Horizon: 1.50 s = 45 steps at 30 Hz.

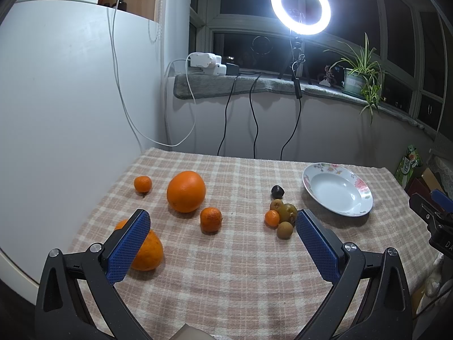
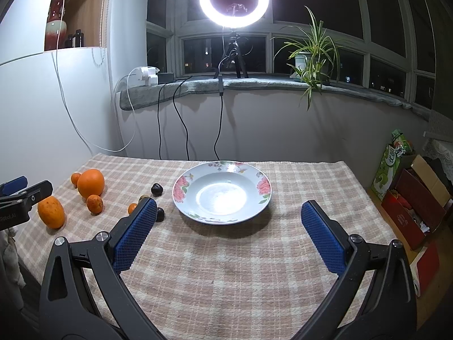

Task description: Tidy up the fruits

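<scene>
Right now all the fruit sits loose on the checked cloth (image 1: 226, 277), left of the plate (image 2: 181, 198), which has nothing in it. Big orange (image 1: 186, 191) is mid-left w/ a small mandarin (image 1: 142, 184) behind it and another mandarin (image 1: 211, 219) in front; a second large orange (image 1: 147, 250) lies nearest you, partly hidden by a finger pad. Closer to the plate there's a tight cluster: a tiny mandarin (image 1: 271, 218) touching brown kiwi-like fruits (image 1: 287, 212), plus a dark chestnut-like piece (image 1: 277, 191) just behind.

Handling, as a guess: oranges are firm, heavy-ish and round, so they'll roll; take them across the widest part, pads square to the skin. Mandarins are softer, so squeeze lightly. The brown ones are small and packed together, so pick from the outside edge or you'll nudge the neighbours. Plate is ceramic w/ a slick glaze: set fruit down, don't drop.

Your left gripper (image 1: 223, 225) is spread wide, holding nothing, above the cloth betw. the near orange and the cluster. Right gripper (image 2: 228, 216) is also wide apart and holding nothing, framing the plate.
</scene>
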Tool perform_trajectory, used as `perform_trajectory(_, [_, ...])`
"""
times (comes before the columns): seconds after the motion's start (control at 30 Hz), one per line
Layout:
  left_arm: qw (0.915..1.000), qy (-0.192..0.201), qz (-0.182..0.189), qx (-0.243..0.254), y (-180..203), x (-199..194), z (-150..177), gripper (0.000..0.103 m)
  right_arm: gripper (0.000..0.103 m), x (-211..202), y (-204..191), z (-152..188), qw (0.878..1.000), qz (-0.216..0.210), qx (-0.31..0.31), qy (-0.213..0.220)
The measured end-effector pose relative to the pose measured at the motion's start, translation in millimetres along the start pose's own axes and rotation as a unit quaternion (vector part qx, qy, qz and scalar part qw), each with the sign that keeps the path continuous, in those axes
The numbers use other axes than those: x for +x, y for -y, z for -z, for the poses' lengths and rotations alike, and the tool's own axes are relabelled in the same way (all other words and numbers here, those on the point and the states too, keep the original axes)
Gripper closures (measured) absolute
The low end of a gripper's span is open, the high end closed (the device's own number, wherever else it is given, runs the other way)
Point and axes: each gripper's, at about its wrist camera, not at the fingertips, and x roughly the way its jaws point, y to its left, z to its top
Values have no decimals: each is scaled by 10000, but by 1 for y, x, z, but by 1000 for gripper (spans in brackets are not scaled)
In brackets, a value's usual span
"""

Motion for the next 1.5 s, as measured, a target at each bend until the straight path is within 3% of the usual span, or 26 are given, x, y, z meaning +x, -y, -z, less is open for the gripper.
perform_trajectory(1.03, [9999, -117, 3, -91, -9, 9, 4, 1, 0, 14, -9, 4, 9998, -90, -87, -143])
perform_trajectory(1.27, [9995, -172, -32, -272, -27, 9, 8, 1, 0, 21, -17, 2, 9989, -341, -185, -248])
perform_trajectory(1.5, [9975, -344, -74, -606, -59, 9, 19, 1, 0, 32, -39, -3, 9947, -887, -320, -410])
